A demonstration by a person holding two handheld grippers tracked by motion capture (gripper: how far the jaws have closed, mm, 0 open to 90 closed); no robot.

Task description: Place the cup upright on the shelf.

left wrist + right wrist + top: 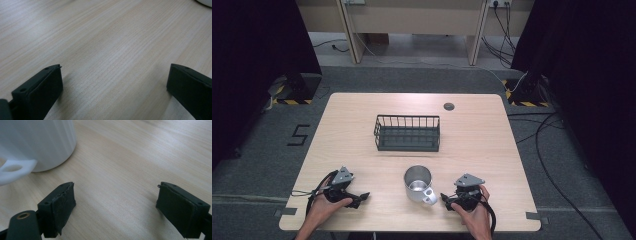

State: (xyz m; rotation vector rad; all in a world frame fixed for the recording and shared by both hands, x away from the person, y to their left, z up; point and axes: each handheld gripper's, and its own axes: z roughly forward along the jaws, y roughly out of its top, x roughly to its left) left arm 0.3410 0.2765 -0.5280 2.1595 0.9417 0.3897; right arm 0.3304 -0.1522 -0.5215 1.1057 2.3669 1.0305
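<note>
I read one marking, a "5" (299,135) on the floor left of the tabletop (482,135). One mug (418,183) stands near the front edge, handle toward my right gripper (446,199); one wire basket (407,133) sits behind it. My left gripper (362,196) rests apart. Both grippers' fingers are spread wide, holding nothing.

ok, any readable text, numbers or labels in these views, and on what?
"5": dark numeral on the grey floor, left of the table.
Nothing readable on the mug, the wire basket, the left gripper or the right gripper.
</note>
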